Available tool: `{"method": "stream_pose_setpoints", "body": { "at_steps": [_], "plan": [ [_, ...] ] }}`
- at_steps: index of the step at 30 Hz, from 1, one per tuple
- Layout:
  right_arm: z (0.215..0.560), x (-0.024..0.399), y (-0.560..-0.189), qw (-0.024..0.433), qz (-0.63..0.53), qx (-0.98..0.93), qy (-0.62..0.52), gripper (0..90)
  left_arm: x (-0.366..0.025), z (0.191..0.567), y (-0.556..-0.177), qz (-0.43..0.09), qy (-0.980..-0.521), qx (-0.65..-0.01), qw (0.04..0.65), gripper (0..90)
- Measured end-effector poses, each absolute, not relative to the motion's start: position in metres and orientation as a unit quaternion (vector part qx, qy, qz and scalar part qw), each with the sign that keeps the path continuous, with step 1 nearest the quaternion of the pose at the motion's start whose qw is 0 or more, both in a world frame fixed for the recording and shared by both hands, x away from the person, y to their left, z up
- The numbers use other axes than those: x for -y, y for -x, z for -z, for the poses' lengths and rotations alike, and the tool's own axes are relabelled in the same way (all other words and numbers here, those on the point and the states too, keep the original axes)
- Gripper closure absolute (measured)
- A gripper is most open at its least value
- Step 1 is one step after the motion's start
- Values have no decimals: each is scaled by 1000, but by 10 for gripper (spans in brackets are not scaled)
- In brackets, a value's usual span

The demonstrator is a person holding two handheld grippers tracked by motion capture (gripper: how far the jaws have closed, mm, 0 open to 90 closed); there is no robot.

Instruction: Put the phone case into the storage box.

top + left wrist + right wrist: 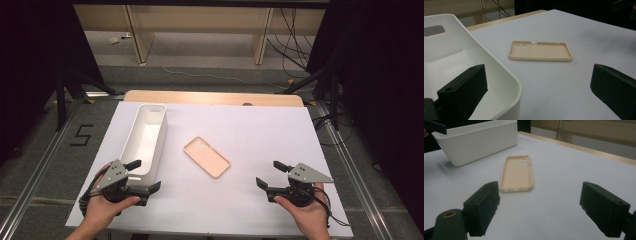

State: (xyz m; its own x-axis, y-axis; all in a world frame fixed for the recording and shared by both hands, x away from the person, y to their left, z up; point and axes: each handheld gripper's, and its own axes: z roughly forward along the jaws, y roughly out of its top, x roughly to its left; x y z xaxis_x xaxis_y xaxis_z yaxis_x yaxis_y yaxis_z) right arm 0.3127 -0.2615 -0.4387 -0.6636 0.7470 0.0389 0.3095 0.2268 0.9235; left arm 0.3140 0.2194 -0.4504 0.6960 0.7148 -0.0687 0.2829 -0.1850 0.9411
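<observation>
Both the left hand-held gripper point(145, 176) and the right hand-held gripper point(270, 173) stand wide open, empty, flanking the beige phone case point(206, 156) beside the white bin point(146, 137).

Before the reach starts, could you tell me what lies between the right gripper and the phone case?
Nothing: the right gripper view shows bare white table between the open right gripper and the beige phone case.

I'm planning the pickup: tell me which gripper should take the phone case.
Probably right. The right gripper is open with bare table between it and the phone case; the left gripper, also open, straddles the white bin's near corner.
</observation>
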Motion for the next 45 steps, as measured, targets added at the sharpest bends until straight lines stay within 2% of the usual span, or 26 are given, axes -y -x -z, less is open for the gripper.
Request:
{"method": "stream_pose_setpoints", "body": {
  "at_steps": [8,11,13,15,16,19,20,22,36,45],
  "plan": [
    [441,264,-317,220,-512,-757,-343,208,-220,451,-317,-195,-741,-341,545,19],
    [442,260,-323,216,-523,-752,-338,347,-220,451,-317,-195,-740,-340,547,36],
    [441,257,-328,228,-507,-761,-334,496,-221,451,-317,-198,-742,-338,543,51],
    [441,256,-331,225,-497,-770,-329,532,-222,452,-317,-195,-742,-335,547,62],
    [444,251,-337,217,-495,-775,-328,642,-222,452,-317,-190,-739,-338,551,62],
    [444,243,-346,216,-476,-789,-323,793,-223,450,-316,-194,-734,-343,553,72],
    [444,243,-346,216,-476,-789,-323,793,-223,450,-316,-194,-734,-343,553,77],
    [443,232,-356,211,-451,-804,-326,900,-223,451,-316,-193,-737,-338,552,84],
    [463,189,-407,163,-387,-837,-350,900,-221,452,-315,-196,-744,-335,545,120],
    [474,178,-425,160,-362,-848,-353,900,-221,452,-315,-195,-746,-335,542,130]
  ]
}}
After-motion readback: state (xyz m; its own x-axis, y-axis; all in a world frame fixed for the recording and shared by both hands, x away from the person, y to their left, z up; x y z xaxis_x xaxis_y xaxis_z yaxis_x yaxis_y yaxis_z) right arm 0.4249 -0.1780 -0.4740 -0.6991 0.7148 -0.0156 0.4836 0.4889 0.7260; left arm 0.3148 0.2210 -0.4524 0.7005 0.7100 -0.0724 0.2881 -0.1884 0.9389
